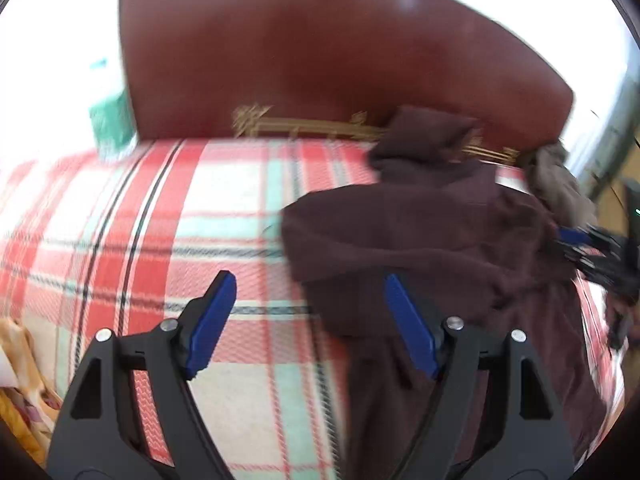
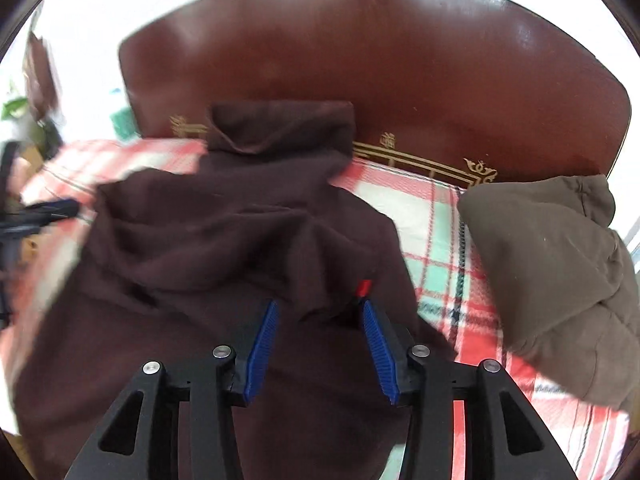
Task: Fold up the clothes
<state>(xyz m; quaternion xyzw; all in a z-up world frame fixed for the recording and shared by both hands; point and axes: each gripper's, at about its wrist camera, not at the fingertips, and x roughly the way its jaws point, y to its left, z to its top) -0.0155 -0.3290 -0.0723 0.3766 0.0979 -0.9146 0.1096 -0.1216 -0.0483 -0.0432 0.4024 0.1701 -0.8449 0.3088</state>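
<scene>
A dark maroon garment [image 1: 432,232] lies rumpled on the red, white and green plaid bedspread [image 1: 160,224], one end resting up against the headboard. It fills the middle of the right wrist view [image 2: 224,248]. My left gripper [image 1: 308,284] is open and empty, at the garment's left edge. My right gripper [image 2: 320,304] is open and empty, just above the garment's folds. The right gripper also shows at the right edge of the left wrist view [image 1: 588,248], and the left gripper at the left edge of the right wrist view [image 2: 48,208].
A glossy brown headboard [image 2: 360,60] with gold trim stands behind the bed. A grey-brown garment [image 2: 560,272] is heaped at the bed's right side. A green object [image 1: 108,120] sits left of the headboard. Yellow patterned cloth [image 1: 20,364] lies at the lower left.
</scene>
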